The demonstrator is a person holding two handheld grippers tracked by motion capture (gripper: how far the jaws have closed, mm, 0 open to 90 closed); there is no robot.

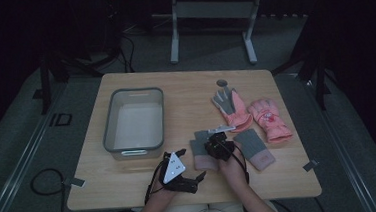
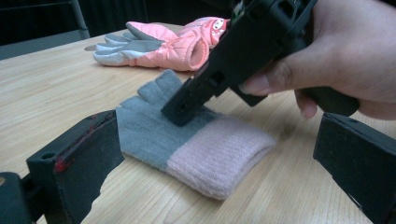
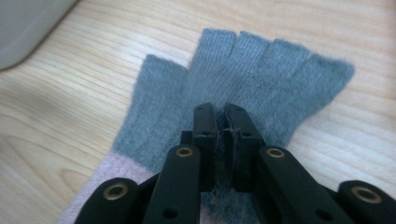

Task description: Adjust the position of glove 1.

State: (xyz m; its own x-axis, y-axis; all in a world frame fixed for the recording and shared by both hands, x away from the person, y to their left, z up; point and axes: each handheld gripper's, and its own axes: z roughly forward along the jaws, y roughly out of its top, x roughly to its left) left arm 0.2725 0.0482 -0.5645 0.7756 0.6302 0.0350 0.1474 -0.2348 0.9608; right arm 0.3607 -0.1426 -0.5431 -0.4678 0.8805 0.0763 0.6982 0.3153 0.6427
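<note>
In the high view, the right gripper and the hand behind it cover most of the knit glove on the tabletop, so where the jaws meet the wool cannot be made out there. The person's forearms are cut off by the bottom edge.

In the right gripper view, the glove's pink cuff runs out of the bottom edge, and the jaws hide the middle of its grey palm. The grey bin shows as a blurred corner cut by the top left edge.

In the left gripper view, the left gripper has both jaws clipped by the picture's edges. The right gripper hides part of the pink ski gloves behind it.

The small round thing near the tabletop's far edge is too small to tell.
</note>
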